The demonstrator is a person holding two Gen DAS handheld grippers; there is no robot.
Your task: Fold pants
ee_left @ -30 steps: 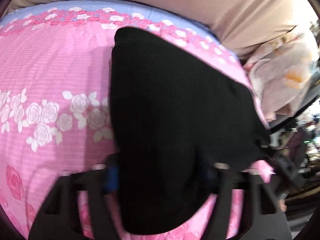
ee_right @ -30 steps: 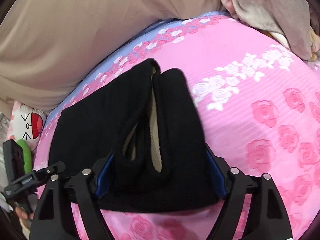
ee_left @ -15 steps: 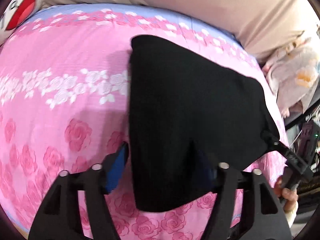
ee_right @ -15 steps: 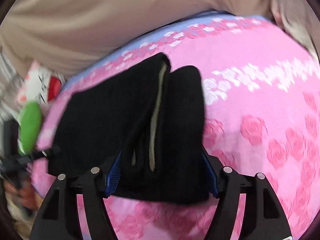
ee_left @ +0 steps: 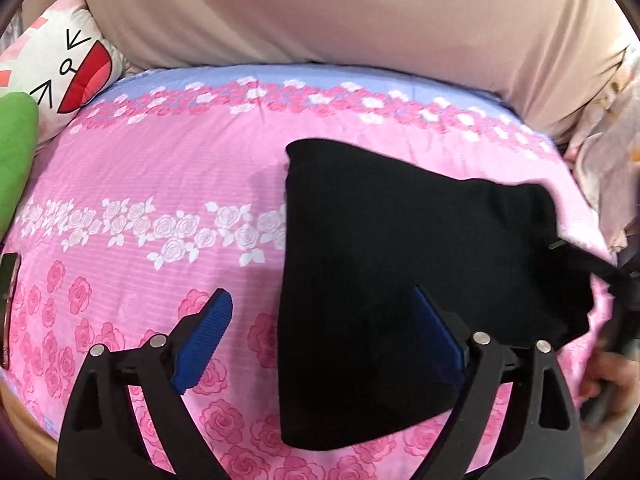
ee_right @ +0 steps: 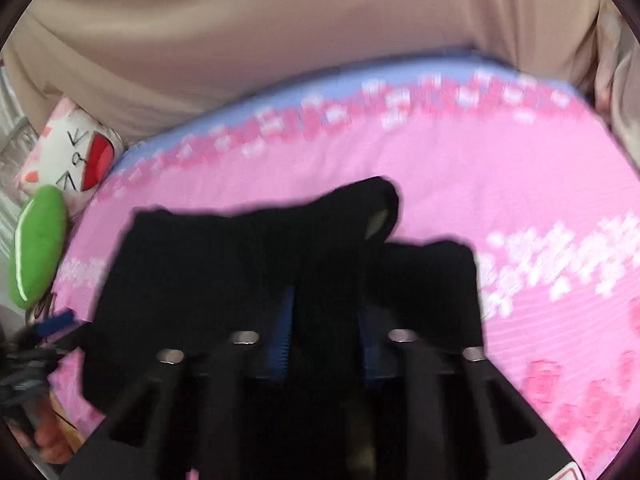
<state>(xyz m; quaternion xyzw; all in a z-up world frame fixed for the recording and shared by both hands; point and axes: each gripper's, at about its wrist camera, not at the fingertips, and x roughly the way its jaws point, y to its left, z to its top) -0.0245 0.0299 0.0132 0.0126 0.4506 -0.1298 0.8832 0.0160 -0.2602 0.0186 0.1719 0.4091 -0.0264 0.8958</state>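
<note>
— Where are the pants (ee_left: 400, 260)?
— On the pink rose-print bedspread (ee_left: 160, 184), beige fabric (ee_left: 340, 12) behind.
— Grippers?
— Left gripper (ee_left: 320, 332) just spread wide, gripping nothing; right gripper (ee_right: 324, 332) just pinched black cloth.

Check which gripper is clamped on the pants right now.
The right gripper: its jaws have just closed on a bunched fold of the black pants. The left gripper has just opened, jaws wide and pressing nothing.

Bright, fisheye-warped; right view motion-blurred.
</note>
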